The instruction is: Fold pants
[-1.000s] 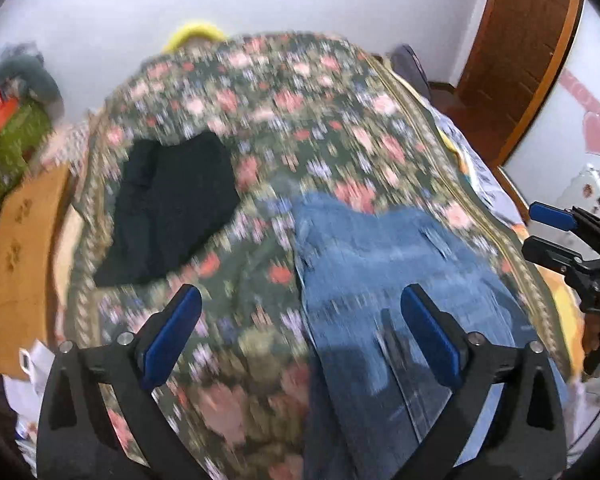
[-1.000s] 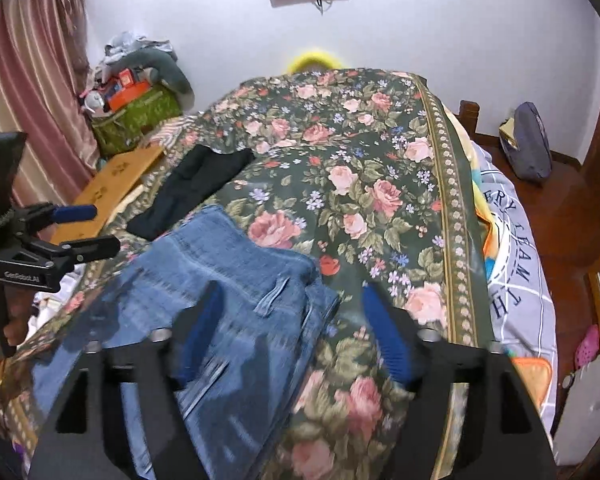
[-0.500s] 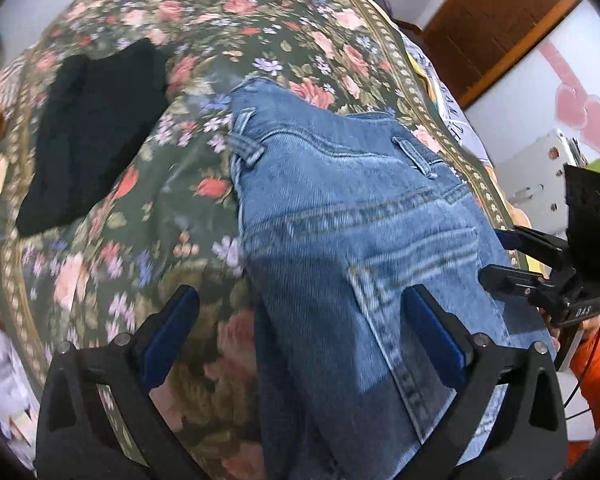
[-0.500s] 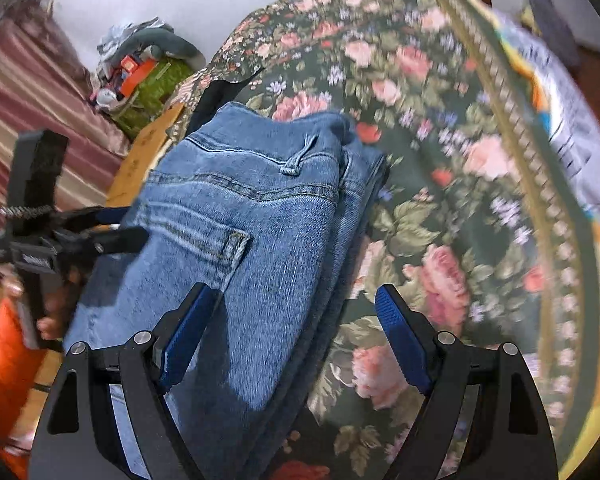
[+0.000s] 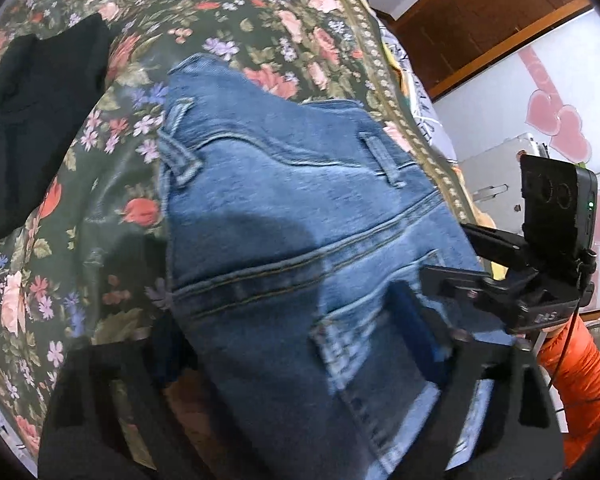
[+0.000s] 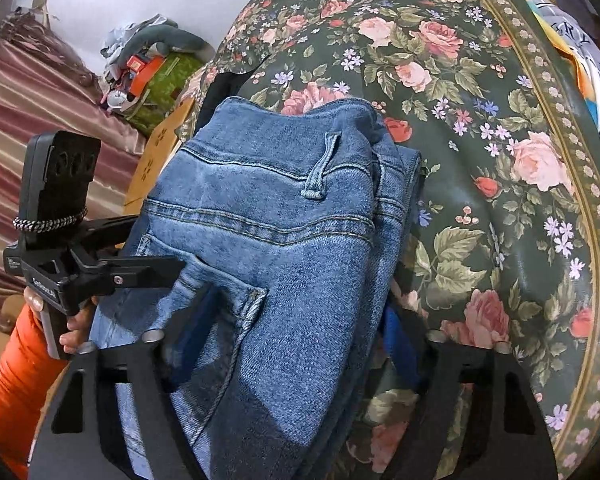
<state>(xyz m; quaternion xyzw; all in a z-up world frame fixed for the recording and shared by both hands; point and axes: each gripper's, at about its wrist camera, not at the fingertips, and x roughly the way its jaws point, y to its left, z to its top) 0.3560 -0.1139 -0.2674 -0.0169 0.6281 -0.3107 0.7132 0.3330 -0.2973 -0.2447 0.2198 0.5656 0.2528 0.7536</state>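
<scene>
**Both grippers straddle the jeans near the seat, ready to pinch**

The blue denim pants (image 5: 284, 216) lie on the dark green bedspread printed with pink roses (image 5: 112, 216), already doubled lengthwise so one leg sits on the other; the stacked layers show along the right edge in the right wrist view. The waistband points away from the person, with a belt loop and a back pocket facing up. That flat, halved lay is why the grippers come in from the two long sides: a grip on each edge would let the fabric be carried over in one piece for the next crosswise fold.

The left gripper (image 5: 292, 344) has its jaws spread wide, one blue pad beyond the left edge of the denim and the other over the pocket area, so the pants pass between them. It grips nothing yet, as far as the blur allows. The right gripper (image 6: 292, 344) is likewise wide open, its pads set either side of the folded stack near the pocket (image 6: 220, 280), not yet closed on cloth.

A folded black garment (image 5: 32, 128) lies apart on the bedspread, likely a finished piece set aside to keep the working area free.
</scene>
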